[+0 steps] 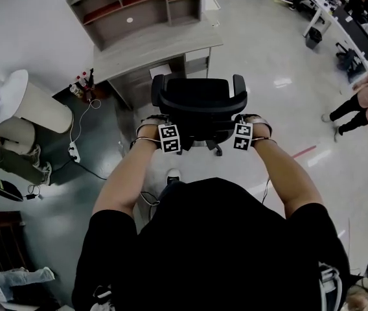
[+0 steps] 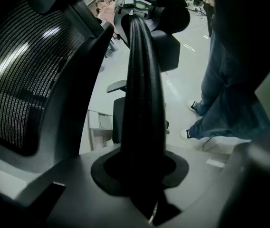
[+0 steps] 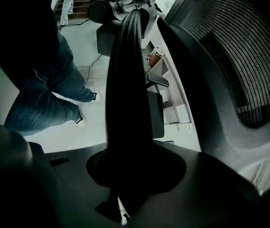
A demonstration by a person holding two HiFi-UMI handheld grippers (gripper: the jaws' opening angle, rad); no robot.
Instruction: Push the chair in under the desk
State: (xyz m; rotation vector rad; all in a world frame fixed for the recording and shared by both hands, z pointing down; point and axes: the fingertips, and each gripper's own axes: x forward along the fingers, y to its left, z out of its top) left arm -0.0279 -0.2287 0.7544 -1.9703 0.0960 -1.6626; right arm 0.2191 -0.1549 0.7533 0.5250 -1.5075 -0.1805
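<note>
A black office chair (image 1: 200, 99) with a mesh back stands in front of the grey desk (image 1: 164, 47), its seat facing the desk's opening. My left gripper (image 1: 170, 127) is shut on the left end of the chair back's top rim (image 2: 142, 103). My right gripper (image 1: 242, 126) is shut on the right end of the same rim (image 3: 128, 103). In each gripper view the black rim fills the gap between the jaws and runs up to the other gripper. The mesh back (image 2: 21, 80) shows beside the left gripper (image 2: 142, 175), and the mesh (image 3: 242, 56) shows again beside the right gripper (image 3: 130, 175).
A shelf unit (image 1: 138, 5) sits on the desk. A white round table (image 1: 32, 105), bottles (image 1: 83, 83) and a power strip with cable (image 1: 74, 151) lie to the left. A person (image 1: 365, 96) and more desks (image 1: 339, 11) are at the far right. My feet (image 1: 173, 175) stand behind the chair.
</note>
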